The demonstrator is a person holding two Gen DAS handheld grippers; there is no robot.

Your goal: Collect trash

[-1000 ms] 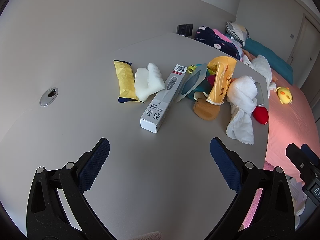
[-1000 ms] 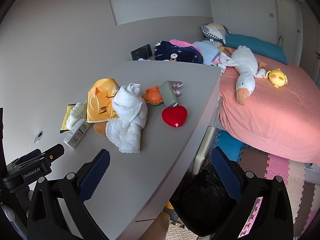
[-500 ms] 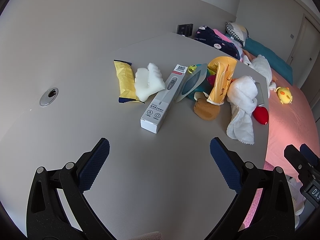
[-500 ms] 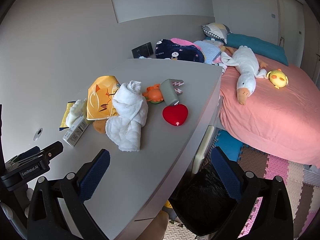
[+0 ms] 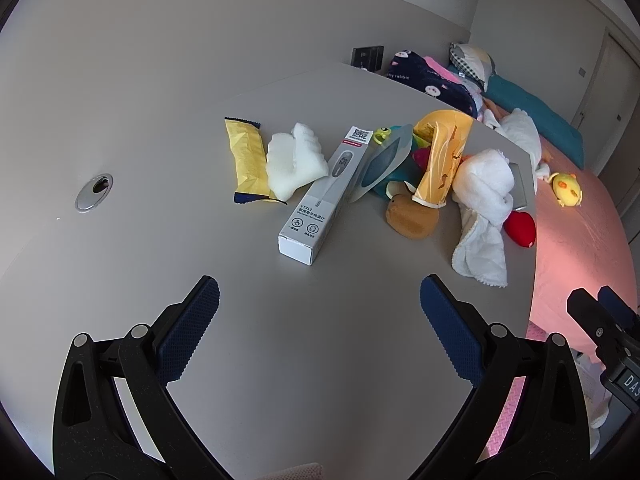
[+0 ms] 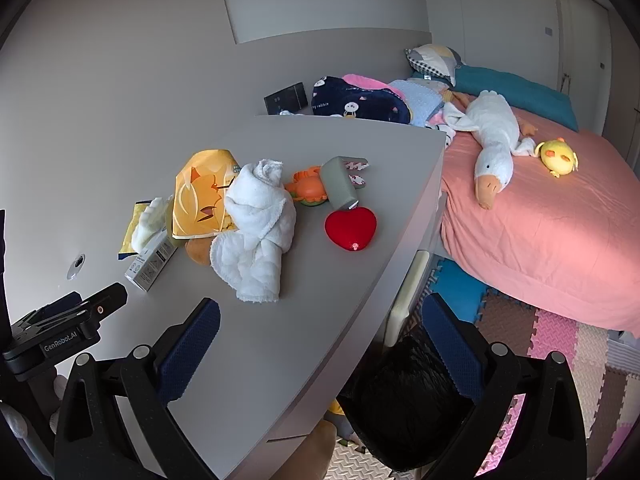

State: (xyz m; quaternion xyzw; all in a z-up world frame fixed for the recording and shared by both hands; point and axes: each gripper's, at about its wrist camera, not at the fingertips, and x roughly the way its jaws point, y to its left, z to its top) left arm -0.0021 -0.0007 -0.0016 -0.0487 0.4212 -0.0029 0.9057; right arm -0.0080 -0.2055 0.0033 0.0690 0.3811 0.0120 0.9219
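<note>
Nothing moved: left gripper [image 5: 319, 301] & right gripper [image 6: 321, 321] hover over desk [image 5: 280, 320], fingers spread (holding nothing).

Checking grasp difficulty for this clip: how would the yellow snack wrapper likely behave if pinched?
The yellow snack wrapper lies flat and creased, so it is probably light, floppy and crushable. Its glossy film may slip between the jaws.

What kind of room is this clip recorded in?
Most likely a bedroom, perhaps a child's. A bed with a pink cover stands beside the grey desk, a plush goose lies on the bed, and foam play mats cover the floor.
</note>
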